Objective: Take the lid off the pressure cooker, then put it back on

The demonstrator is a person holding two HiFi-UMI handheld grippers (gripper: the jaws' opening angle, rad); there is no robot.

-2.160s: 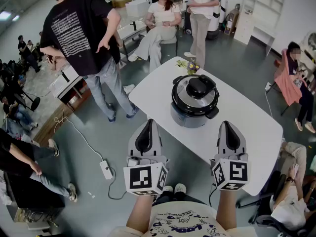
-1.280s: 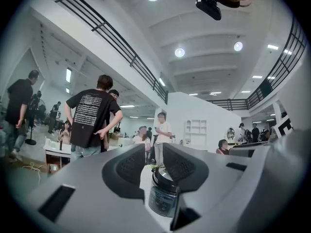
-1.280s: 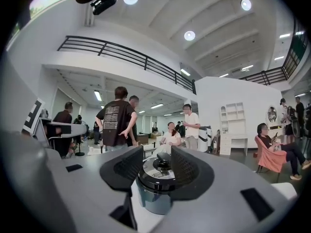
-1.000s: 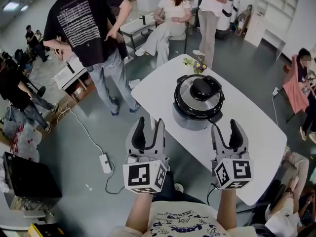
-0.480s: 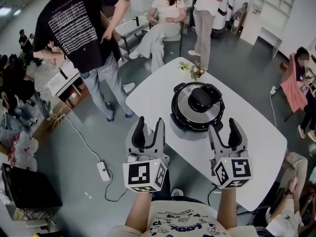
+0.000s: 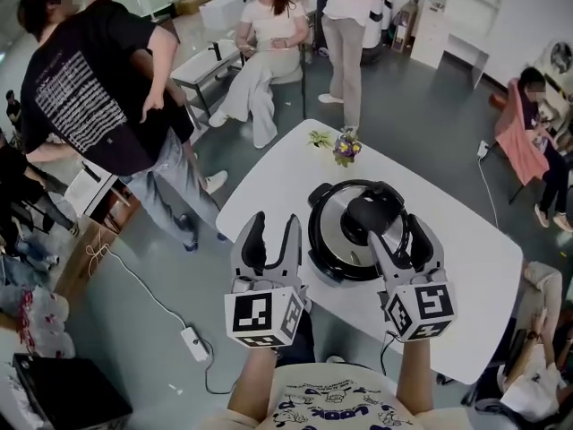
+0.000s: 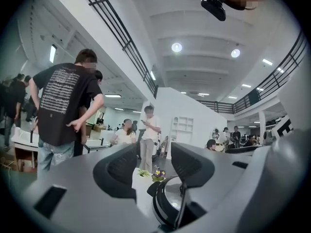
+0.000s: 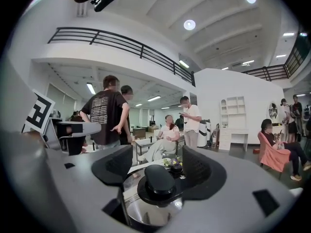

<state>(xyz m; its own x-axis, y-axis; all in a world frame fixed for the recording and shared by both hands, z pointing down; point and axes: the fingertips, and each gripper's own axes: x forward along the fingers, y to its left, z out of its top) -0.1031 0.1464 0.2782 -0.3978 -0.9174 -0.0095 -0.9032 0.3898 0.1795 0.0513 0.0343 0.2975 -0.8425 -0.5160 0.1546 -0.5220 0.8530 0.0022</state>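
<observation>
Right gripper view: we've been opening our right gripper (image 8: 156,165) wide to clear the lid knob (image 8: 156,179), nothing gripped yet; left gripper (image 7: 153,165) gapes empty.

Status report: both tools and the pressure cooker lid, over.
Left tool open, empty, left of lid. Right tool open, jaws just been opening, lined up on knob, not gripping. Lid on. Flowers beyond, no obstruction.

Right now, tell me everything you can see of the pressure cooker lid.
The lid is round, shiny steel with a black rim and a big black knob on top. It sits closed and level on the pressure cooker on the white table. The right gripper, jaws just opening wider, frames the knob without touching.
</observation>
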